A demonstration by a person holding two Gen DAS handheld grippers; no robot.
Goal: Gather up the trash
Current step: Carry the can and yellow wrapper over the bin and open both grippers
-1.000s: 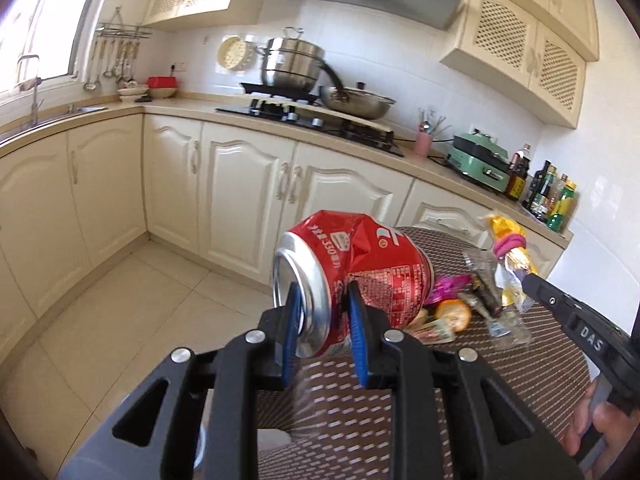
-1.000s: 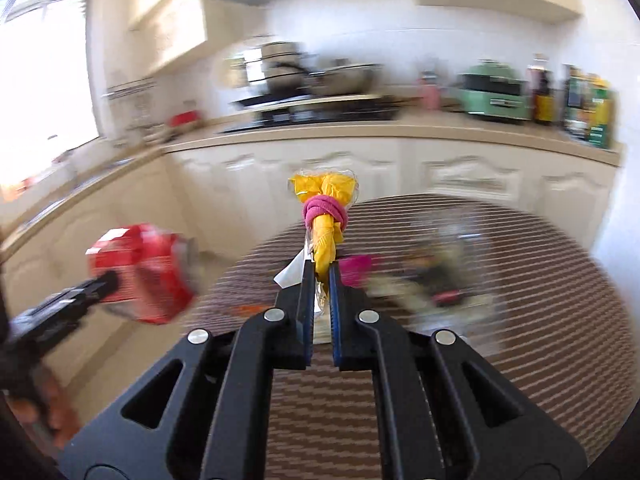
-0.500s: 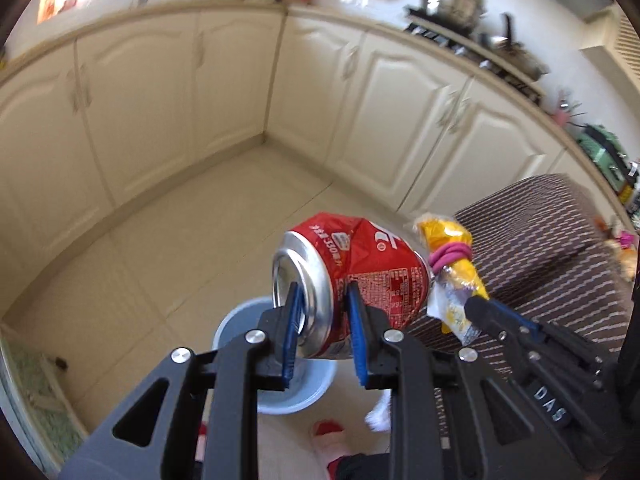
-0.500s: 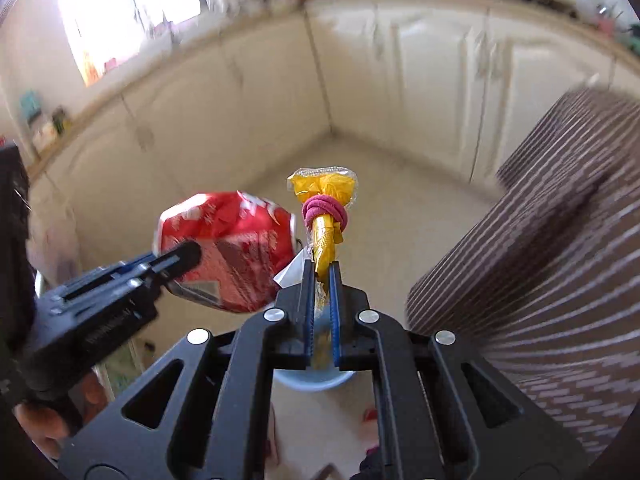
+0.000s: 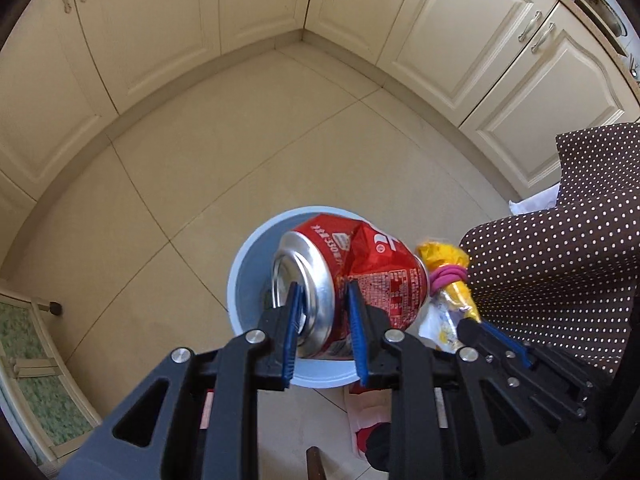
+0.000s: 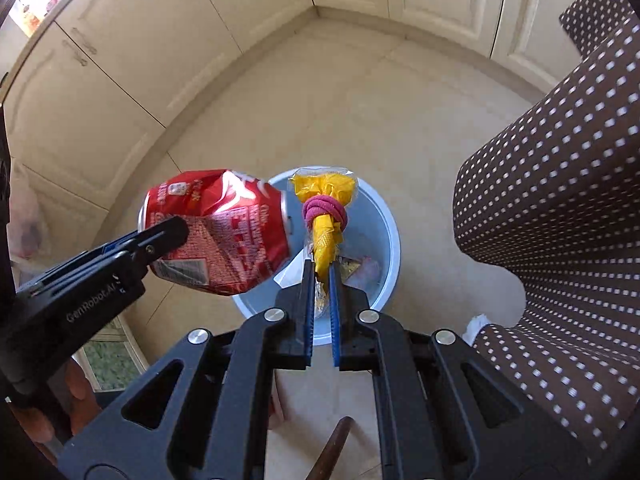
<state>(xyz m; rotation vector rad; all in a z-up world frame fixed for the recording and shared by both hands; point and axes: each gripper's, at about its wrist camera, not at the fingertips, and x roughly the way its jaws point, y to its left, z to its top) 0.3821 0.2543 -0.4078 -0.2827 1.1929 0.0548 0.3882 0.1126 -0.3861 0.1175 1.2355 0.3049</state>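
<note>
My left gripper [image 5: 323, 294] is shut on the rim end of a crushed red can [image 5: 360, 276], which hangs over a pale blue bin [image 5: 248, 264] on the floor. In the right wrist view the same red can [image 6: 224, 232] sits left of my right gripper [image 6: 321, 270], which is shut on a yellow wrapper bag tied with a pink band [image 6: 324, 212]. That bag hangs directly above the pale blue bin [image 6: 380, 240], where some wrappers lie inside. The yellow bag [image 5: 448, 276] shows just right of the can in the left wrist view.
A table draped in a brown dotted cloth [image 6: 560, 208] stands close on the right of the bin. Cream cabinets [image 5: 160, 32] line the far walls around a beige tiled floor [image 5: 200, 160]. A green-patterned mat [image 5: 36, 380] lies at the left. A hand [image 6: 48, 412] holds the left gripper.
Both grippers have swung away from the table and tilted down, carrying the can and the yellow bag over the blue bin. Both grips stay the same.
</note>
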